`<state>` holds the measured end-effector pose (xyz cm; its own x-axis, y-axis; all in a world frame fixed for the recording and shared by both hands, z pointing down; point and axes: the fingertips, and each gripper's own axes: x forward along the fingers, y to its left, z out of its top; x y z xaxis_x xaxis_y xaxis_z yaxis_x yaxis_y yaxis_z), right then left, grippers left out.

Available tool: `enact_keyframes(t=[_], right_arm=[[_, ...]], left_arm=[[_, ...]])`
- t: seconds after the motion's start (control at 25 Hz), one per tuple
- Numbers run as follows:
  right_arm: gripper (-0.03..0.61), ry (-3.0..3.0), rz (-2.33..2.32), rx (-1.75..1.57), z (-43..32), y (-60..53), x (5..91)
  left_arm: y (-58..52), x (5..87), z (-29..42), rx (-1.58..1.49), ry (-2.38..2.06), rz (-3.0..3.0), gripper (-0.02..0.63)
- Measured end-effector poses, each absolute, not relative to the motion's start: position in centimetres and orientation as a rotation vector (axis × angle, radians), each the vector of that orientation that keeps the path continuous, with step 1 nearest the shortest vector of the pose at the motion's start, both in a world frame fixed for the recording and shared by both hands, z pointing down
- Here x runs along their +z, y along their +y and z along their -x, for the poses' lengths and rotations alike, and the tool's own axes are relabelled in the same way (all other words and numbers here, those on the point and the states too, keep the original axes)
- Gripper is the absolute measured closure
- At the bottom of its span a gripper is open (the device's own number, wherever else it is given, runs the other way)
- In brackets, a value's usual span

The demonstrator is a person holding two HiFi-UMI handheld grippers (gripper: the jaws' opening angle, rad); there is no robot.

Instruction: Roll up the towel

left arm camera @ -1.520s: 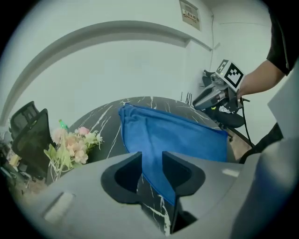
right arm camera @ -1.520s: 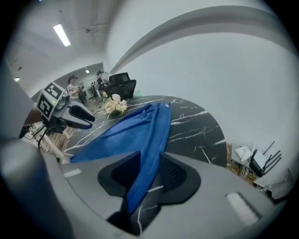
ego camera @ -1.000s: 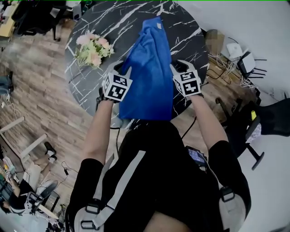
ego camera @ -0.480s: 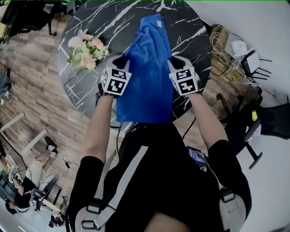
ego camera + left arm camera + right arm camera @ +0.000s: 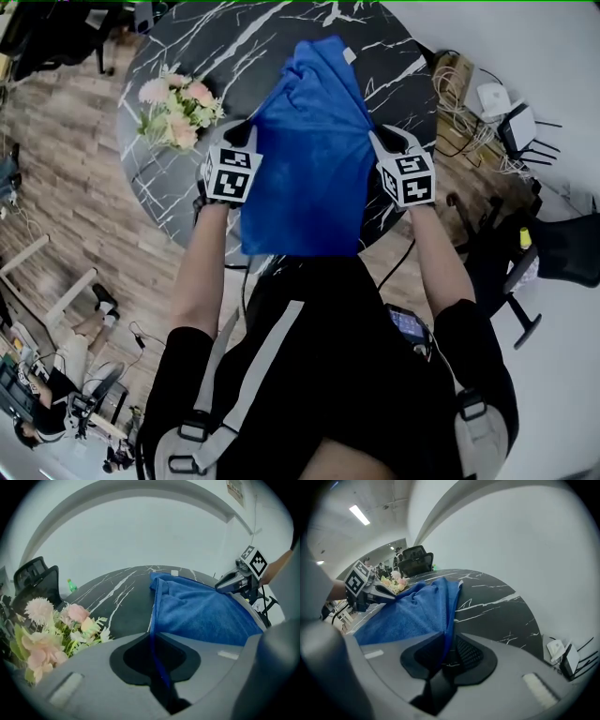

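Towel (image 5: pixel 314 159): lying lengthwise on the round table (image 5: pixel 216 47), with its far end bunching in folds on the top and its near end hanging over the edge toward the person.
Left gripper (image 5: pixel 249 133): narrowing its jaws on the towel's left edge; a thin blue hem is running between the pads and they are pinching it.
Right gripper (image 5: pixel 382 141): closing its jaws on the right edge directly across from the left gripper, with the hem sitting between the pads and being gripped.
Why both edges: taking the two sides level with each other is probably keeping the cloth spread and taut across its width, so that a roll would be starting straight, not skewed.
Why angled down: both grippers are pointing down at the tabletop, which is letting the pads catch the thin hem where it is lying.
Flowers (image 5: pixel 178 108): standing on the table left of the towel, near the left gripper but apart from the cloth.
Stage: the grasp is being secured; no rolled part is showing yet.
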<state>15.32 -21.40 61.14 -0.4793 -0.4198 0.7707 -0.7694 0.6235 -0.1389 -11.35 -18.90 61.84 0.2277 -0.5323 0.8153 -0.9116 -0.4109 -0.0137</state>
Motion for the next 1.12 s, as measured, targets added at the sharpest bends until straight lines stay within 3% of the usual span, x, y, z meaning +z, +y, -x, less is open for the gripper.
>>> enact_keyframes(t=[0.2,0.28,0.56,0.8,0.96,1.12], right_arm=[[0.475,-2.151,-0.942,0.645,-14.9,-21.3,60.4],[0.465,-2.188,-0.951,0.638,-14.3,-22.0,59.4],[0.465,-2.221,-0.953,0.535,-11.7,-29.1,58.7],[0.458,-2.224,-0.922,0.462,-8.7,-34.2,59.4],[0.43,-2.208,-0.888,0.484,-7.1,-35.5,60.6],[0.447,-2.19,-0.867,0.444,-6.4,-35.3,61.3]], left_arm=[[-19.0,61.2,11.8,1.001,-1.387,-1.962,0.568],[-19.7,60.0,11.5,0.974,-1.409,-1.987,0.522],[-25.7,57.4,9.0,0.832,-1.375,-2.079,0.516],[-29.1,58.9,6.0,0.903,-1.249,-2.131,0.451],[-29.1,60.5,5.5,0.95,-1.182,-2.121,0.461],[-28.6,61.4,5.5,0.928,-1.141,-2.102,0.557]])
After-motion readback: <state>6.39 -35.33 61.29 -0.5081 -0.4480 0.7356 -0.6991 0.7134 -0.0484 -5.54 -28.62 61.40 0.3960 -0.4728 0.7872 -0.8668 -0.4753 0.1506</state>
